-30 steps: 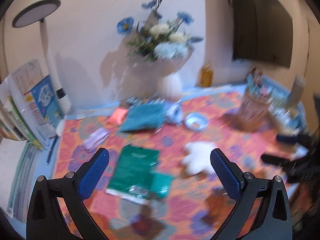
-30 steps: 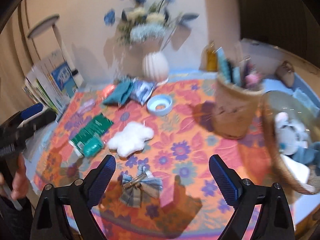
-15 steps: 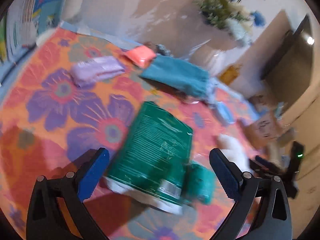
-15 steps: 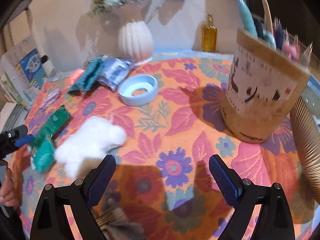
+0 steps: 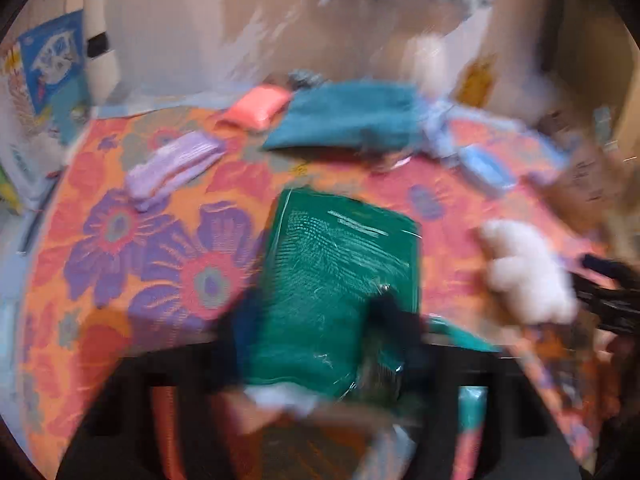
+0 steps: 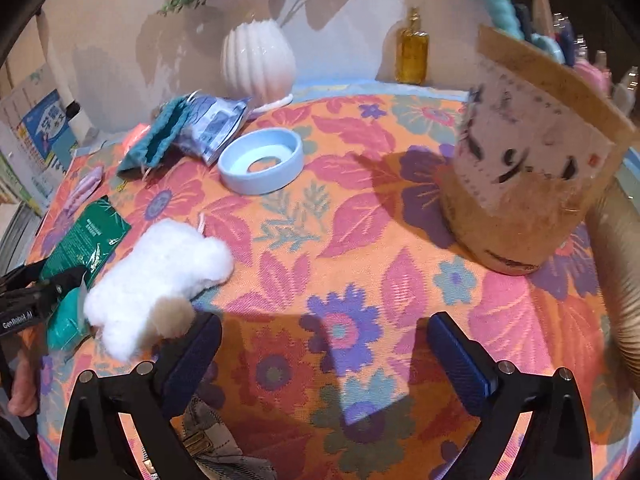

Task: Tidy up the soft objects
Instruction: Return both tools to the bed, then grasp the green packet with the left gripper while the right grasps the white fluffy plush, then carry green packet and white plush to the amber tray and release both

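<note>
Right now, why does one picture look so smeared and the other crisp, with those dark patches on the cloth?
Left wrist view: motion blur smears the green packet and the closing left gripper. Right wrist view: sharp, with hard shadows beside the paper-wrapped holder and under the right gripper; fisheye bends the edges.

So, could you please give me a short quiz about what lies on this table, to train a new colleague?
1. True or false: the white fluffy plush toy lies inside the pale blue round ring dish.
2. What stands at the wall, to the right of the white ribbed ceramic vase? A) an amber glass bottle B) a red mug C) a black kettle
3. What colour is the flat plastic packet lying left of the plush toy?

Key: 1. False, it lies on the floral tablecloth, apart from the dish. 2. A. 3. Green.
</note>
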Demonstrator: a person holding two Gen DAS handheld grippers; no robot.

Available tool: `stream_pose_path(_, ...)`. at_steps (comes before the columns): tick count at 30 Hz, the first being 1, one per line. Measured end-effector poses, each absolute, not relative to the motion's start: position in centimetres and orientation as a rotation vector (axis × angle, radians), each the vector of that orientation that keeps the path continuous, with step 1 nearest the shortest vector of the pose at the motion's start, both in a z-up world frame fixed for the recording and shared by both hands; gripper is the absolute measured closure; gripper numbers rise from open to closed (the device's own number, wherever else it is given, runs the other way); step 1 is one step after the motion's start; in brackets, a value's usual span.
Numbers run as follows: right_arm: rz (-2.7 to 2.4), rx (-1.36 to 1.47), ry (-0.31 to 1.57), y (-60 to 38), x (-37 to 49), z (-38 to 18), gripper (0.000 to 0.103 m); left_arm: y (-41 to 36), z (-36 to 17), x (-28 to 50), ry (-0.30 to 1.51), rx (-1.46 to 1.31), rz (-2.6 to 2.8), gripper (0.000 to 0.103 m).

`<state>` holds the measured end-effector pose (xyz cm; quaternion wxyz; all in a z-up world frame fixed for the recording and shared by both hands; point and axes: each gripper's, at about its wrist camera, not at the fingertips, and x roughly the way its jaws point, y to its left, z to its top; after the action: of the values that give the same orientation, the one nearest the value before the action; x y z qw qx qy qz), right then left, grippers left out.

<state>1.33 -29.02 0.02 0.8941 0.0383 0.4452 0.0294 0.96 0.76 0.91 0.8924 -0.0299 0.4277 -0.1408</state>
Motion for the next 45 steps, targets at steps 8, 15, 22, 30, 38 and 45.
stream_pose_path(8, 0.077, 0.198, 0.843, -31.0, 0.1, 1.1, 0.000, 3.5, 2.0, -0.4, 0.793, -0.202, -0.286, 0.079)
stream_pose_path(15, 0.213, 0.356, 0.823, -30.9, -1.0, 1.9, 0.000, 3.5, 1.8, 0.2, 0.806, -0.212, -0.283, 0.078)
stream_pose_path(22, 0.298, 0.360, 0.963, -25.0, 1.6, 1.8, 0.000, 4.0, 0.9, 1.0, 0.874, -0.281, -0.328, 0.066)
stream_pose_path(30, 0.212, 0.264, 1.046, -20.7, 4.4, 0.5, 0.000, 4.4, 0.4, 1.2, 0.908, -0.361, -0.399, 0.055)
stream_pose_path(38, 0.166, 0.141, 0.951, -18.9, 3.5, 0.6, 0.042, -1.1, 0.8, 0.8, 0.928, -0.019, -0.294, 0.038)
stream_pose_path(45, 0.209, 0.167, 0.774, -20.4, 1.4, 4.2, 0.046, 1.4, 2.9, 1.2, 0.870, -0.137, -0.317, 0.092)
